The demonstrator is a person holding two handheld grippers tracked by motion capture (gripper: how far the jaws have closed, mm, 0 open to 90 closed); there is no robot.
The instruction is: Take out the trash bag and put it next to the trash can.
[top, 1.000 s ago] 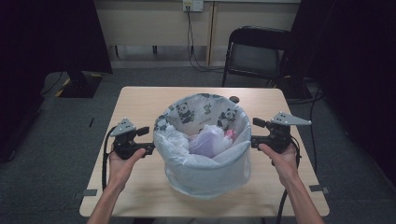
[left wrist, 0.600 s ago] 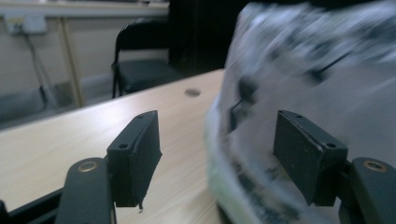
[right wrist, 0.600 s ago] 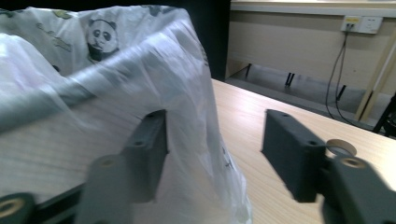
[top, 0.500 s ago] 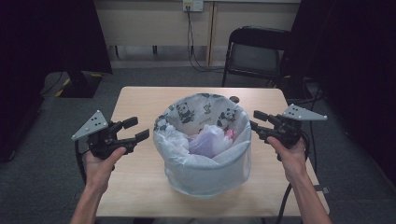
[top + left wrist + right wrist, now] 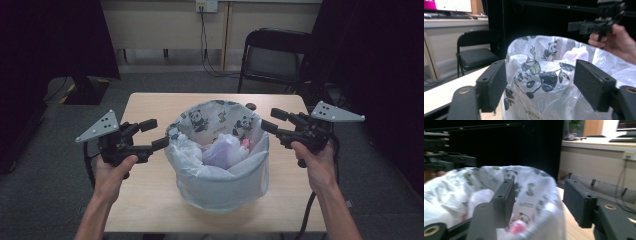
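A round bin (image 5: 220, 185) stands in the middle of the table, lined with a white panda-print bag (image 5: 215, 120) and holding crumpled plastic bags (image 5: 222, 150). My left gripper (image 5: 159, 133) hovers just off the liner's left rim, pointing at it. Its jaws have just been opening and nothing is between them; the liner (image 5: 544, 57) lies beyond my left gripper (image 5: 542, 85). My right gripper (image 5: 269, 120) is level with the right rim. Its jaws too have just been opening, and they are empty. The liner (image 5: 524, 182) shows behind my right gripper (image 5: 539, 202).
The bin stands on a light wooden table (image 5: 150, 105) with bare board on each side of it. A black folding chair (image 5: 275, 55) stands behind the table's far right corner. Dark curtains hang at both sides, and cables run down the back wall.
Both hands have lifted their grippers from low beside the bin up to rim height. The left one swung outward, then came back toward the rim. The bin has not moved.
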